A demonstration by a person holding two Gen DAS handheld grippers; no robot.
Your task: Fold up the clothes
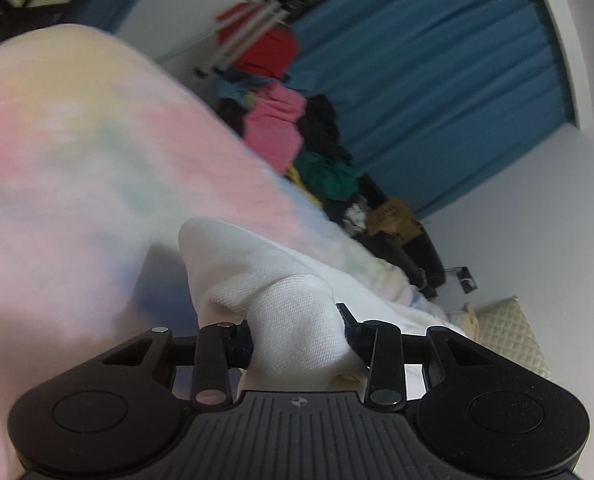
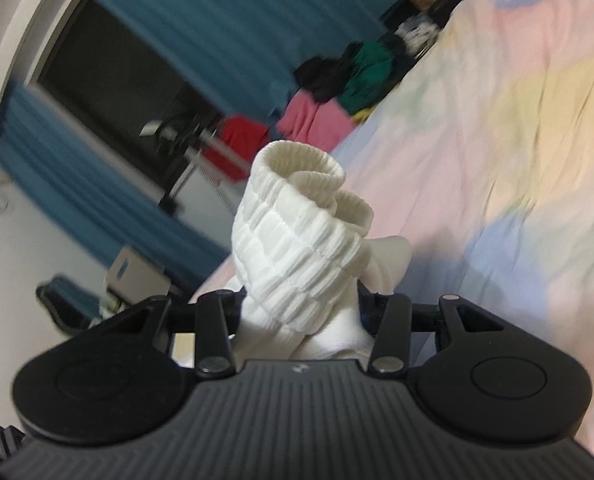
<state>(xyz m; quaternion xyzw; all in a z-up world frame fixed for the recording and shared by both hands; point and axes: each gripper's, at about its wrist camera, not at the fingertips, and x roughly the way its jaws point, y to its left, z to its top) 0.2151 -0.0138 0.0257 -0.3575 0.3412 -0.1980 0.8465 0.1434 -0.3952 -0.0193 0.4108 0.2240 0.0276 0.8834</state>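
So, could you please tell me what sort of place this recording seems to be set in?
Probably a bedroom: a pastel tie-dye bedsheet covers a wide soft surface, teal pleated curtains hang at a dark window, and a heap of pink, green and black clothes waits beyond.

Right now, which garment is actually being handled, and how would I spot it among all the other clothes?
Start from the pastel tie-dye bedsheet filling most of both views. Just above it, each tool grips one end of a white garment, the right tool by its ribbed cuff and the left tool by smooth knit. Unlike the pink, green, black and red clothes pile against the blue curtain, it is plain white.
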